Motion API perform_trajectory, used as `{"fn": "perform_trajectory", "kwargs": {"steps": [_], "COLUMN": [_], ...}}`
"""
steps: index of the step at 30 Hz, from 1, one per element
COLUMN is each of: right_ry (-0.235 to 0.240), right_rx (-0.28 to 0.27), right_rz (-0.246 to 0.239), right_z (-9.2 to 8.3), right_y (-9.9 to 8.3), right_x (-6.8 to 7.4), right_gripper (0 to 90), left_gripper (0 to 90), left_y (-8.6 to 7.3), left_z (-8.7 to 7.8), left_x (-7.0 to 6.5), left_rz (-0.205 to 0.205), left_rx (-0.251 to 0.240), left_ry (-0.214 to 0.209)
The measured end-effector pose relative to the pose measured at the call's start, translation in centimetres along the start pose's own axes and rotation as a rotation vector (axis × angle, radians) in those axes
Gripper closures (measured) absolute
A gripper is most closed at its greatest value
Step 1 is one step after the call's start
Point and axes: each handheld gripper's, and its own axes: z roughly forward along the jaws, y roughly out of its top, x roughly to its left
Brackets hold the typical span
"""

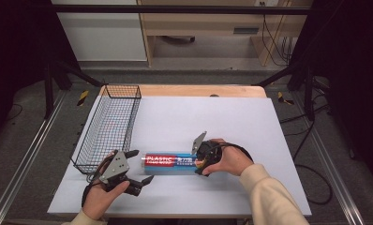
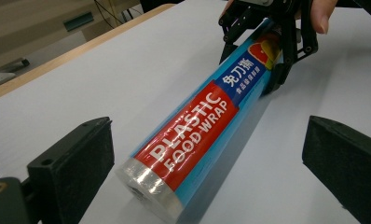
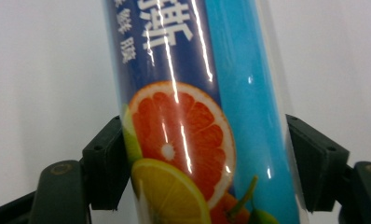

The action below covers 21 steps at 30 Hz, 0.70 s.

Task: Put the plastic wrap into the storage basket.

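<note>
A roll of plastic food wrap in a blue and red wrapper lies on its side on the white table, near the front. My right gripper is shut on its right end; in the right gripper view both pads press the roll at the orange-fruit print, with the gripper straddling it. My left gripper is held open at the roll's left end. In the left gripper view its jaws stand wide apart on either side of the near end of the roll, not touching it, and the right gripper grips the far end.
A black wire basket stands along the table's left side, just behind my left hand. The table's wooden far edge lies beyond. Dark frame posts and cables flank the table on the floor.
</note>
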Motion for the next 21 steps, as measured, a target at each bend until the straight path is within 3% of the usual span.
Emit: {"fn": "perform_trajectory", "kwargs": {"steps": [5, 11, 15, 21], "right_ry": [-0.014, -0.082, -0.152, -0.248], "right_rx": [0.007, -0.018, -0.032, -0.056], "right_rz": [-0.015, -0.068, -0.080, -0.073], "right_z": [0.0, -0.4, -1.9, -6.5], "right_y": [0.1, -0.2, -0.6, -1.7], "right_x": [0.2, 1.0, 1.4, 1.5], "right_gripper": [27.3, 28.5, 28.7, 28.8], "left_gripper": [2.3, 2.4, 2.5, 2.9], "left_y": [0.0, 0.1, 1.3, 4.6], "left_z": [0.0, -0.1, 0.0, 1.1], "left_x": [0.0, 0.0, -0.3, 0.1], "left_rz": [-0.002, 0.008, 0.074, 0.180], "left_rx": [-0.006, 0.001, 0.025, 0.066], "left_ry": [0.002, 0.012, 0.028, 0.030]}}
